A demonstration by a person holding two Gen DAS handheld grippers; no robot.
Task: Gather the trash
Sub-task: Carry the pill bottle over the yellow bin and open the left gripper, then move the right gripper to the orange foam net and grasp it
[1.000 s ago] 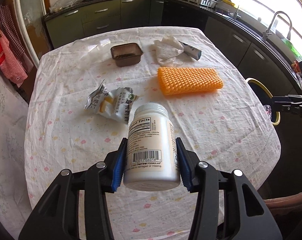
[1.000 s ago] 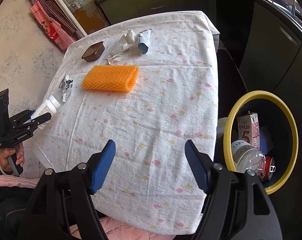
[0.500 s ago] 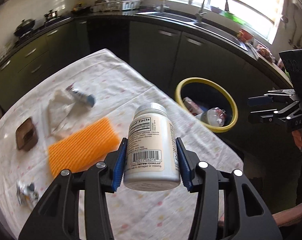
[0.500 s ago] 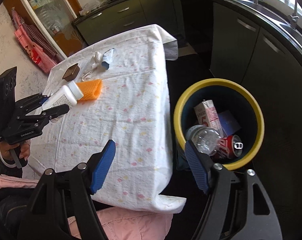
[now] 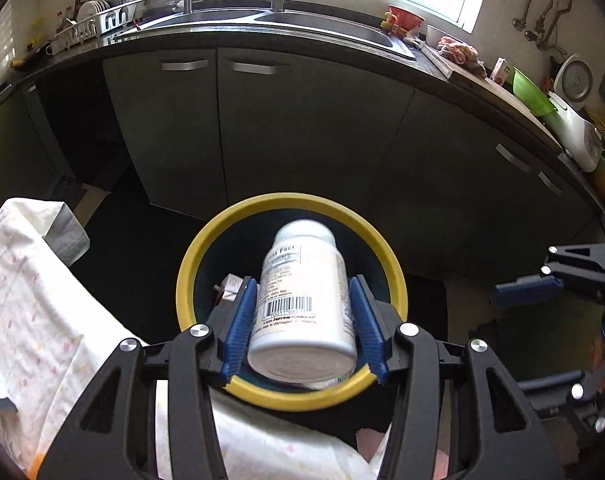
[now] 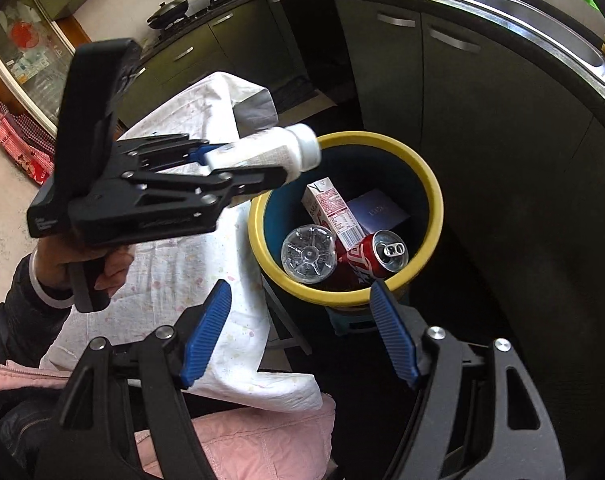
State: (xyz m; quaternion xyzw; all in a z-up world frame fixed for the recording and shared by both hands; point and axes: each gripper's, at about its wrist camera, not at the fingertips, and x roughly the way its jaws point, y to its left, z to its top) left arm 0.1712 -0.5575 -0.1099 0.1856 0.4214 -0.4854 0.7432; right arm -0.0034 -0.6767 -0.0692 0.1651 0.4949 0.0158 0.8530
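Note:
A white pill bottle (image 5: pixel 302 300) with a barcode label lies tilted and blurred between the blue pads of my left gripper (image 5: pixel 302 280). Its jaws are opening and the pads have just left the bottle's sides. The bottle hangs right over the yellow-rimmed bin (image 5: pixel 190 264). In the right wrist view the bottle (image 6: pixel 262 152) pokes out of the left gripper (image 6: pixel 254 160) above the bin's rim (image 6: pixel 434 200). My right gripper (image 6: pixel 298 292) stands open and empty at the bin's near side.
In the bin lie a milk carton (image 6: pixel 334 212), a clear plastic bottle (image 6: pixel 308 254), a red can (image 6: pixel 376 256) and a dark blue box (image 6: pixel 376 210). The cloth-covered table (image 5: pixel 30 320) borders the bin on the left. Dark kitchen cabinets (image 5: pixel 302 120) stand behind.
Both grippers swung from the table over to the bin. The left one carried the pill bottle above the bin's mouth, and the bottle now sits tilted and loose between its pads.

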